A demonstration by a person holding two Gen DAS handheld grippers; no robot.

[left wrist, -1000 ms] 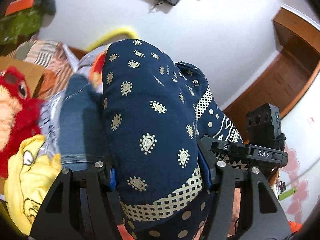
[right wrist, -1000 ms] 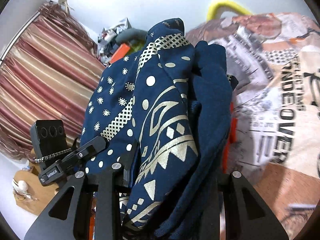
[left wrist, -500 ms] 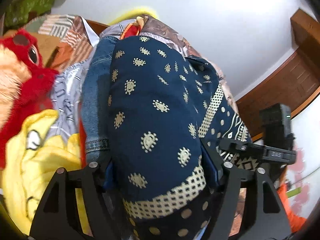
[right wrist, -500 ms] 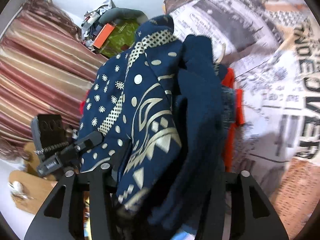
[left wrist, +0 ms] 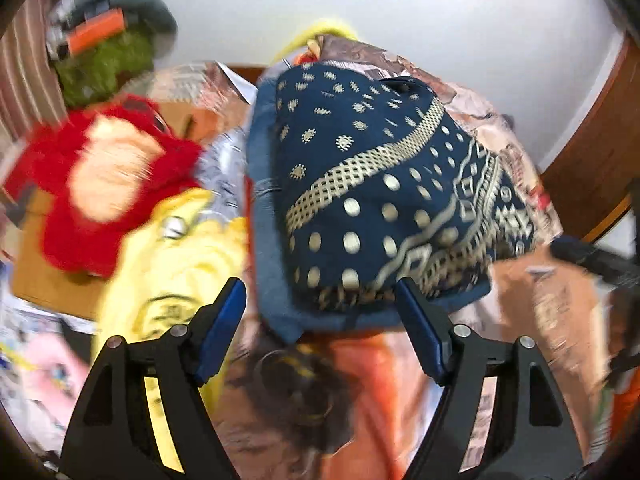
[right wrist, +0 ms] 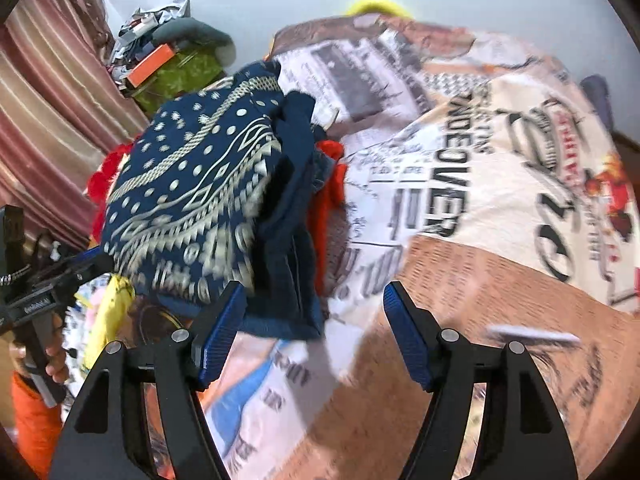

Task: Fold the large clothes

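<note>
With both the left gripper [left wrist: 320,312] and right gripper [right wrist: 314,314] opening and clear of it, the folded navy garment [left wrist: 384,200] rests atop the pile (denim beneath) and could slump sideways, spoiling the fold.

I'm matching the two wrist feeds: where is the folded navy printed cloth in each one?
Left wrist: navy printed cloth sits centre-right, just beyond the opening left gripper.
Right wrist: cloth sits left of centre, beside the opening right gripper.
Shared landmark: newspaper-print bedsheet under it.
</note>
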